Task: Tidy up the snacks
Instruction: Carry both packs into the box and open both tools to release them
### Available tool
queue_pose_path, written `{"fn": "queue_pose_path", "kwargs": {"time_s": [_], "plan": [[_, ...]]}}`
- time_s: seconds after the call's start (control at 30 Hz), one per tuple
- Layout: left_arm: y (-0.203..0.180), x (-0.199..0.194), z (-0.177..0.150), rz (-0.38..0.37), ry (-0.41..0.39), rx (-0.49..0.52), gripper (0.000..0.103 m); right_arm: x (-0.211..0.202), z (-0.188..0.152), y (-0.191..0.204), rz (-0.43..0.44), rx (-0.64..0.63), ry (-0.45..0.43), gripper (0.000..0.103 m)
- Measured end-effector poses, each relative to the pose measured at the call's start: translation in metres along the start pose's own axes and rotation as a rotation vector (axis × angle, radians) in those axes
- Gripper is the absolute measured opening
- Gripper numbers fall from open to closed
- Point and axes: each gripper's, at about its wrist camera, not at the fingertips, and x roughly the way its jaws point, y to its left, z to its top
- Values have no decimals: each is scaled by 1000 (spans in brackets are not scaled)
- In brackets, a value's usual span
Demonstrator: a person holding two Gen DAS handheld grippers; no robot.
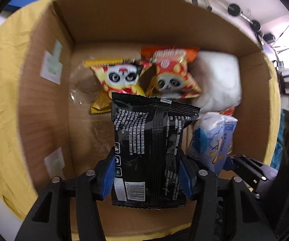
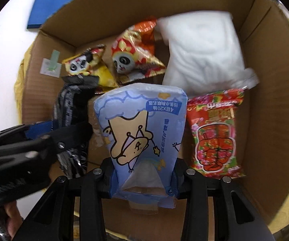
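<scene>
Two grippers: both reach into the box (image 1: 124,26), frame centre.
Left gripper (image 1: 147,172): clenched on black pack (image 1: 150,146), lower centre.
Right gripper (image 2: 144,177): clenched on blue tissue pack (image 2: 142,124), lower centre.
Panda snacks (image 1: 122,76): upper centre, on box floor.
White bag (image 2: 202,50): upper right.
Red pack (image 2: 214,132): right, just beside tissue pack.

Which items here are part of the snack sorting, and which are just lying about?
Job: black packet in left gripper; blue tissue pack in right gripper; two panda packets; red packet; white bag; cardboard box.
Lying about: blue sheet; yellow cloth.
</scene>
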Motion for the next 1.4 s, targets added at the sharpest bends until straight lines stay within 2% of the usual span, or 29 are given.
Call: {"fn": "queue_pose_path", "kwargs": {"time_s": [0.27,0.53,0.8,0.9,0.97,1.07,1.13,1.2,1.3,1.4], "plan": [[2,32,2,9,48,-11,54,28,6,-3,-29,6,35,48],[0,35,1,27,48,-32,55,32,13,-3,-67,2,42,53],[-4,24,-1,96,25,-31,57,27,14,-1,-109,-1,30,70],[-3,17,-5,106,6,-37,68,23,14,-12,-115,-5,27,71],[-7,5,-6,109,-12,-44,70,19,12,-17,-124,-9,25,73],[-11,-7,-10,119,-40,-51,84,8,10,-21,-118,-14,15,86],[-13,-16,-13,121,-59,-54,91,-4,6,-19,-126,-24,-7,91],[-16,-26,-16,130,-77,-55,93,-17,4,-22,-134,-29,-28,92],[-25,-39,-22,141,-105,-52,95,-36,0,-30,-162,-30,-64,103],[-30,-54,-31,141,-134,-54,95,-53,-4,-37,-190,-14,-90,103]]}}
